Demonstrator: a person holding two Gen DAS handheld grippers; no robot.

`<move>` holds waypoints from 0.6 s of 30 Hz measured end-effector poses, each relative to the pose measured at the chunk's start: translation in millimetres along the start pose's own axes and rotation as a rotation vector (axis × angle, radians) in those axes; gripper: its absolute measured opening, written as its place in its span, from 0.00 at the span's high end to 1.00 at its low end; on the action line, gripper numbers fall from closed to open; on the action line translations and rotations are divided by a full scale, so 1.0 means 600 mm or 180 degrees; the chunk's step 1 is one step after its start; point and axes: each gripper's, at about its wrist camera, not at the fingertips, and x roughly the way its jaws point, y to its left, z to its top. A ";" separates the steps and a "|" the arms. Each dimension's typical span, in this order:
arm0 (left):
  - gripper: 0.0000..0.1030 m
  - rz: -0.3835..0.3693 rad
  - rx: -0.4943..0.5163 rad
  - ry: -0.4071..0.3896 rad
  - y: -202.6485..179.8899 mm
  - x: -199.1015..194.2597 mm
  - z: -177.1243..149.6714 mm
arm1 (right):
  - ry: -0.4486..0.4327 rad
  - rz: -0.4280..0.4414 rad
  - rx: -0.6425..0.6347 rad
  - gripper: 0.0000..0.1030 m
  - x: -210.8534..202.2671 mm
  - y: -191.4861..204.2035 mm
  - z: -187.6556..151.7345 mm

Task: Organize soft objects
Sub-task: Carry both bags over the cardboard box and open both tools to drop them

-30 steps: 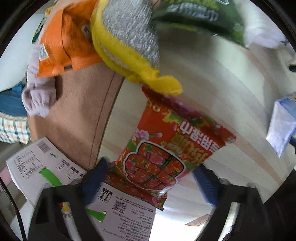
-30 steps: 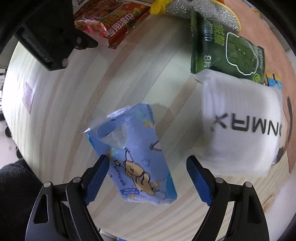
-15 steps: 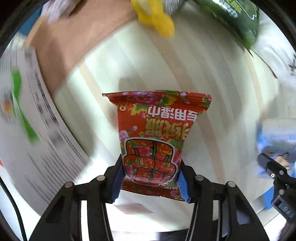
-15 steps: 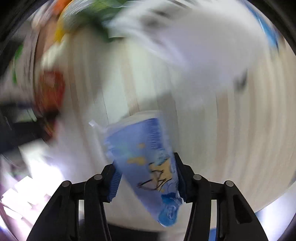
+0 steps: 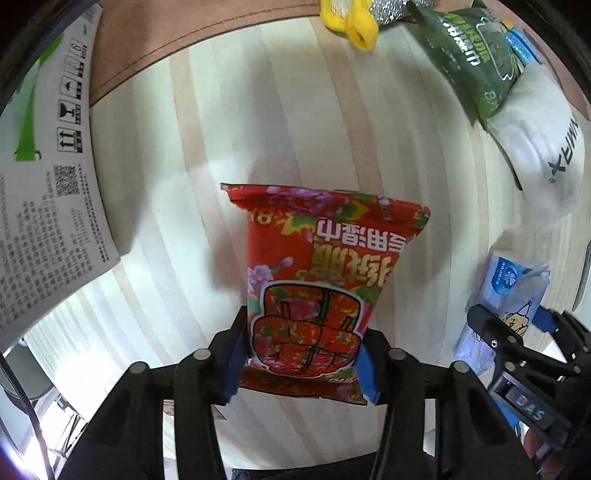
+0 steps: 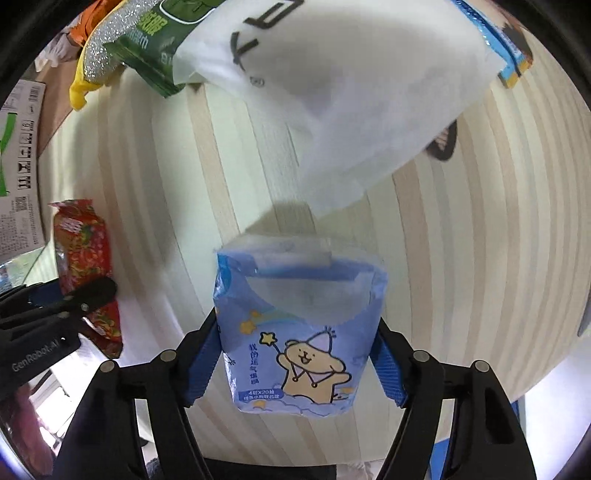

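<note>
My left gripper (image 5: 301,363) is shut on a red flowered wipes pack (image 5: 325,266) and holds it above the striped wooden table (image 5: 295,110). My right gripper (image 6: 297,363) is shut on a blue tissue pack with a cartoon bear (image 6: 299,332), also held above the table. The red pack shows at the left of the right wrist view (image 6: 86,266), with the left gripper (image 6: 55,306) around it. The blue pack shows at the right of the left wrist view (image 5: 506,299).
A white cloth bag with black letters (image 6: 332,92), a green wipes pack (image 5: 476,55) and a yellow and silver scrub mitt (image 5: 354,18) lie at the far side. A brown mat (image 5: 166,29) and a white printed carton (image 5: 44,166) are at the left.
Both grippers closed on their packs, the left on the red one and the right on the blue one, and lifted them. Both views have steadied over the table.
</note>
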 end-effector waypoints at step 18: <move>0.58 -0.0443 -0.0584 -0.1214 0.138 -0.320 -0.191 | -0.0647 0.0961 -0.0591 0.62 -0.222 0.168 -0.166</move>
